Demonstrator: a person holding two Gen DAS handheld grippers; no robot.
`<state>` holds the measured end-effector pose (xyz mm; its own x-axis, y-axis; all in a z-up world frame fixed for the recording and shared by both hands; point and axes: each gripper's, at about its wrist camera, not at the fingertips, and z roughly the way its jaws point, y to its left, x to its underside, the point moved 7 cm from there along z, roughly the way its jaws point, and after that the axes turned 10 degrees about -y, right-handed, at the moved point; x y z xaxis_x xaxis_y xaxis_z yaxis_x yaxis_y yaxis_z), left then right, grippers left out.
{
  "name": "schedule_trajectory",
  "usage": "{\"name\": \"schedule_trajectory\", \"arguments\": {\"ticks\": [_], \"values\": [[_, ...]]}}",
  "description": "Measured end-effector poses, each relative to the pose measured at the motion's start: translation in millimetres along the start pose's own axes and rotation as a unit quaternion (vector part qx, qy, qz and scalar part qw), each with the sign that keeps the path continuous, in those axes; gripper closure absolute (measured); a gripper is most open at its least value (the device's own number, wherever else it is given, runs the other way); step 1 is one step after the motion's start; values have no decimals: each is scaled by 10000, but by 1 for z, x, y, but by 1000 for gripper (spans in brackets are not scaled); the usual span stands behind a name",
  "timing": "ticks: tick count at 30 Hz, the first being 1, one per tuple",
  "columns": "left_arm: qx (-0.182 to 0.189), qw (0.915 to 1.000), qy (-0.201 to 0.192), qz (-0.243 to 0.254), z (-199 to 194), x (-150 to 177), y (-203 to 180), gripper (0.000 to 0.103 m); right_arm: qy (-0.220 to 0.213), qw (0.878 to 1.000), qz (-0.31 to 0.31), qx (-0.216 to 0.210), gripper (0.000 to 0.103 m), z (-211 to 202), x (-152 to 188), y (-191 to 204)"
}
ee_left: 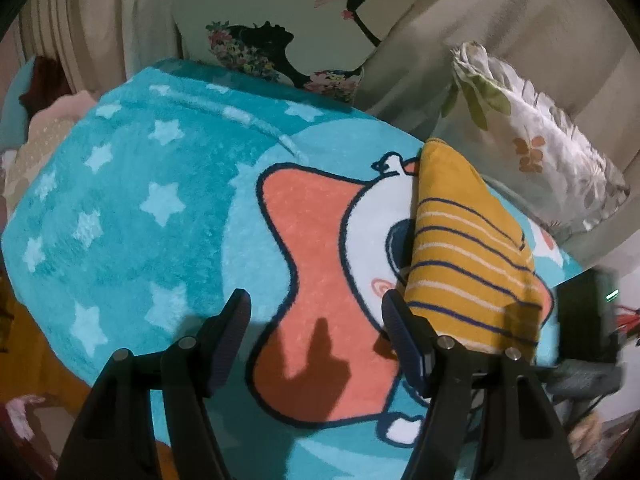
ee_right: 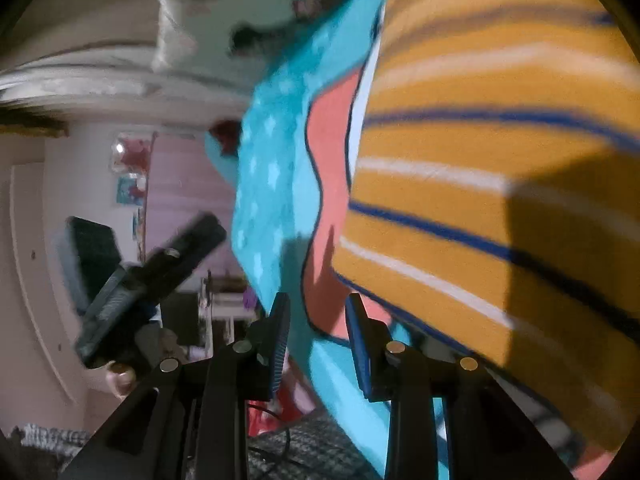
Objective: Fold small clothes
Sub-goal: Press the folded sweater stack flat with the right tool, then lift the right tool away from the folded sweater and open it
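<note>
- The small garment (ee_left: pixel 468 256) is a mustard-yellow piece with thin navy and cream stripes, folded into a compact wedge.
- It lies on the teal star-print blanket (ee_left: pixel 132 184), over the white and coral cartoon figure (ee_left: pixel 316 264) printed there, on the right side of my left wrist view.
- Its long axis runs from the near edge of the blanket away toward the cushions; the narrow, plain yellow end points away from me and the wider striped end is nearest my fingers.
- The stripes run across that long axis.
- My left gripper (ee_left: pixel 316 332) hangs above the blanket, pointing steeply down, its 2 fingers spread wide with nothing between them but the coral patch below.
- My left gripper's right finger (ee_left: pixel 400 328) sits just beside the garment's near left corner; I cannot tell whether it touches the cloth.
- My right gripper (ee_right: pixel 318 320) has its 2 fingers partly apart and they clamp nothing; between them I see only blanket.
- In the right wrist view, which is blurred, the garment (ee_right: pixel 500 184) fills the right half, its near edge just beyond my right finger (ee_right: pixel 360 340).
- That view also shows the left gripper (ee_right: pixel 152 280) at the left, clear of the blanket edge.
- Behind the blanket stand a cream cushion with a black silhouette print (ee_left: pixel 280 36) and a leaf-print cushion (ee_left: pixel 536 140).
</note>
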<state>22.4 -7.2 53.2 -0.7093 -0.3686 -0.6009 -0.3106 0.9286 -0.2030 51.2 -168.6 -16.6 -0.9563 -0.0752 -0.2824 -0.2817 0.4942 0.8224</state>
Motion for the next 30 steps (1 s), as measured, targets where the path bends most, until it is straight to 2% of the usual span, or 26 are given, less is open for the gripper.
{"name": "schedule_trajectory", "arguments": {"ticks": [1,3,4,7,12,16,20,24,30], "values": [[-13,10000,-2,24,0,1,0,36,-217,9998,-2,5,70,-15,-7,-1],[1,10000,25,17,2,2,-3,36,-787,9968,128,34,61,-46,-28,-12],[12,10000,43,22,2,4,-5,36,-1001,9946,229,161,59,-59,-38,-22],[1,9999,42,134,-1,8,-10,36,-1539,9844,522,675,59,-93,-52,-58],[-187,9993,163,284,-4,22,-10,34,-2165,9717,730,601,60,-129,-50,-72],[-341,9984,337,307,-7,39,-4,34,-2461,9638,902,479,59,-149,-44,-75],[-394,9976,428,381,-12,52,0,34,-2653,9589,708,721,57,-155,-35,-67],[-311,9976,474,411,-16,60,4,34,-2863,9514,627,942,52,-160,-25,-59],[78,9980,444,446,-22,70,6,34,-3112,9386,747,1289,50,-170,-1,-53]]}}
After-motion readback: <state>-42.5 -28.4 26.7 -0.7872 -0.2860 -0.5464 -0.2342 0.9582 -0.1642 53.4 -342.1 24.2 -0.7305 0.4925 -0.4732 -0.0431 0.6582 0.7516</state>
